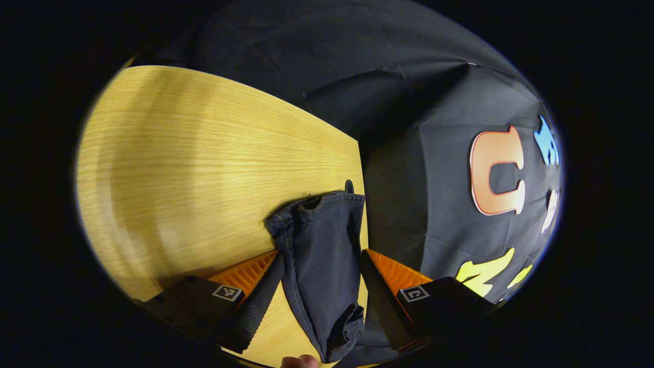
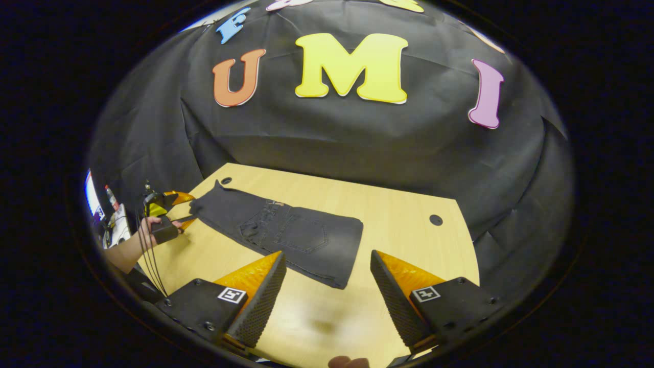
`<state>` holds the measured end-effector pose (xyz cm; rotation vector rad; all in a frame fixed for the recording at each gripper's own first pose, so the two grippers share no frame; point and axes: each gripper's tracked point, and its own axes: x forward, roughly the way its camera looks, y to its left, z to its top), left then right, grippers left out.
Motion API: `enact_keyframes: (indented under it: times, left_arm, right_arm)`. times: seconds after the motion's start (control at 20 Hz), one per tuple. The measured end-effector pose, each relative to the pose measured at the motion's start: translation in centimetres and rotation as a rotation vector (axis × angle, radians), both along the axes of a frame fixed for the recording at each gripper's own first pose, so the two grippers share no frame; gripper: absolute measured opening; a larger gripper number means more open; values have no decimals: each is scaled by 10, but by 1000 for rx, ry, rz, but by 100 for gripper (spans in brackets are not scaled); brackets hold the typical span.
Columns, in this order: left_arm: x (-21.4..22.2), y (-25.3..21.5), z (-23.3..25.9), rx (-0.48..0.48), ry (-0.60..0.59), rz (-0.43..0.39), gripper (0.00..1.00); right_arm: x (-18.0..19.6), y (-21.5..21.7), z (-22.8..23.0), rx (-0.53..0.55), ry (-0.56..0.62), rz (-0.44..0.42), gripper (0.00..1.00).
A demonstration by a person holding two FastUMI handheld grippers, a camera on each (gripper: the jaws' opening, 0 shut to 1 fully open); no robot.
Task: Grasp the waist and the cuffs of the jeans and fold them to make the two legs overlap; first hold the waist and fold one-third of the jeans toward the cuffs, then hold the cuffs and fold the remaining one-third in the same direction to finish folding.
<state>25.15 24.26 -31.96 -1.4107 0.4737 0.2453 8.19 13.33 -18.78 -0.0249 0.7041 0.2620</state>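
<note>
The jeans [image 2: 286, 235] lie flat on the table [image 2: 409, 214] ahead of the right gripper [image 2: 327, 291], whose jaws stand apart and empty, while the left gripper [image 1: 319, 301] straddles the cuffs [image 1: 319, 240], seemingly not yet clamped, ready for the fold

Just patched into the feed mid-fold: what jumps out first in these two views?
The dark jeans lie flat on the wooden table, legs overlapped, their broad end nearest the open right claw. In the left gripper view a bunched narrow end of the jeans sits between the left claw's fingers, at the table's edge. Whether those fingers press on it is unclear.
</note>
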Motion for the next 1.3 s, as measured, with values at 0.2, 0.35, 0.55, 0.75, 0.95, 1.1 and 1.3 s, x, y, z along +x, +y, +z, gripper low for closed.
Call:
enact_keyframes:
  times: [0.2, 0.35, 0.55, 0.75, 0.95, 1.1, 1.3]
  left_arm:
    - [13, 2, 1, -7, -55, 15, 96]
    - [30, -5, -7, -2, -70, 23, 85]
    - [32, -4, -18, 51, -43, 17, 51]
    - [31, -3, -24, 29, -32, 37, 11]
    - [31, -11, 10, 83, -94, 24, 5]
    - [29, -29, 59, 224, -176, -63, 4]
    - [26, -74, 134, 349, -278, -163, 4]
  right_arm:
    - [-1, -3, 0, -8, 1, -18, 100]
    - [-4, -4, -3, -14, 16, -34, 100]
    - [-5, -6, -6, -26, 15, -46, 100]
    - [-6, -5, -6, -22, 20, -69, 100]
    - [-3, -8, -1, -19, -10, -97, 100]
    - [-7, -10, 6, 2, -53, -126, 100]
    - [-14, -20, 13, 34, -89, -144, 99]
